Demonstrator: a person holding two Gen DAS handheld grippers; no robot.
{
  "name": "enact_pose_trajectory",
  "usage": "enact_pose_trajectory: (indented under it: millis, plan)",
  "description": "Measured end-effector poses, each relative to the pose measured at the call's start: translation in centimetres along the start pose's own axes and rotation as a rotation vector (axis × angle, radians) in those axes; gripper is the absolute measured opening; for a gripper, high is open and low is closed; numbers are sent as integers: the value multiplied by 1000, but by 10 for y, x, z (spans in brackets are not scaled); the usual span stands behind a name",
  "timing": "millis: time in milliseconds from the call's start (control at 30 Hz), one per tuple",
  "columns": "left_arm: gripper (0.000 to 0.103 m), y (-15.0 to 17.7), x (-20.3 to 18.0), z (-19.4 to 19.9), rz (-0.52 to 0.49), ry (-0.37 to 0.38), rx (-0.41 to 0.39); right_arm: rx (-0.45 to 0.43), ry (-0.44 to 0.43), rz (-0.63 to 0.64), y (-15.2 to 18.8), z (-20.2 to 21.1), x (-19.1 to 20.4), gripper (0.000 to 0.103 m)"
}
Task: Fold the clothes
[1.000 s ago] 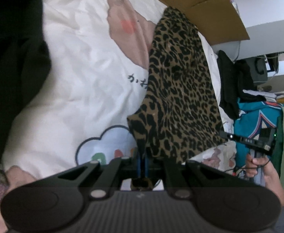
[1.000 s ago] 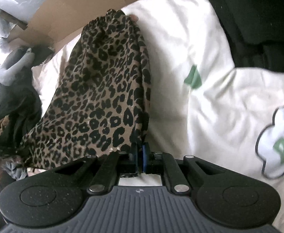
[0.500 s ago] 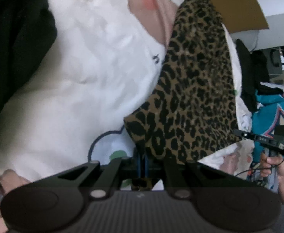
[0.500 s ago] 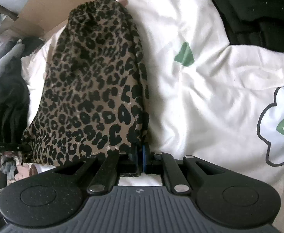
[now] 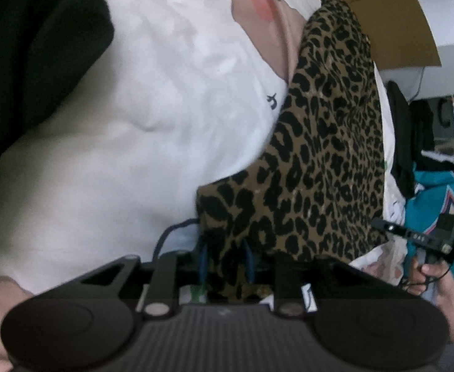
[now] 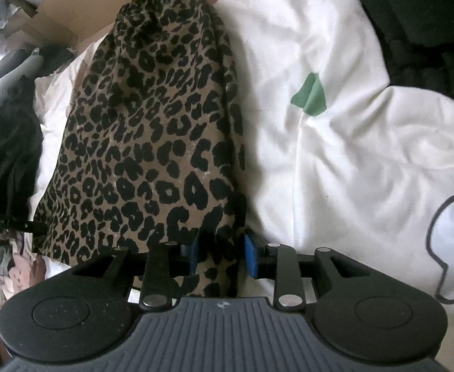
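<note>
white printed bedding [image 6: 335,142] spreads beneath everything. on it lies the leopard-print garment [image 6: 152,142], its long axis running straight away from both grippers toward a cardboard box [image 5: 391,28] at the far end. the near hem spans the two tools, one corner each, so neither hand is nearer. left gripper [image 5: 225,259]: jaws opening, cloth between the blue pads but apparently no longer pinched. right gripper [image 6: 220,255]: jaws opening likewise, hem corner lying loose between parted pads.
</note>
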State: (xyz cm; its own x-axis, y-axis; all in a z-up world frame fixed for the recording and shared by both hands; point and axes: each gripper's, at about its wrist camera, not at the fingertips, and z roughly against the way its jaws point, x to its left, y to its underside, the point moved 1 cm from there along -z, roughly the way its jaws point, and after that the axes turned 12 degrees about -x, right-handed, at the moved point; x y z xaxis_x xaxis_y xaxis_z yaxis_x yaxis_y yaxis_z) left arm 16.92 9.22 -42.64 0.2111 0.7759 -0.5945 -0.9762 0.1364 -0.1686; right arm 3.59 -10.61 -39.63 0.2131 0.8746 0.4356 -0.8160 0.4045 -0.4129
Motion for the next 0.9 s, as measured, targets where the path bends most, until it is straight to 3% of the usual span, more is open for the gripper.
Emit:
enact_pose_trajectory:
  millis: [67,100,133,200,467,633,800,900]
  plan:
    - [21,2,2,0,24,7,-3,9,-11,-5,1,-2,0,29]
    - [11,2,2,0,33,0,-5,14,-14,-9,1,-1,0,19]
    - [7,3,3,0,40,-5,-3,20,-20,-17,1,-1,-1,9]
    - [5,5,0,1,41,-8,5,22,-37,-53,0,3,-6,3]
    - [4,-1,-22,19,-27,-2,72,36,-43,-87,-5,23,-10,2]
    - [4,-13,-20,29,-39,-9,63,55,-66,-123,-5,29,-11,2]
    - [9,-13,-16,13,-61,-74,90,60,-28,-93,-5,20,-10,3]
    - [15,-20,-12,24,-57,-103,59,47,-9,-76,-10,21,-10,7]
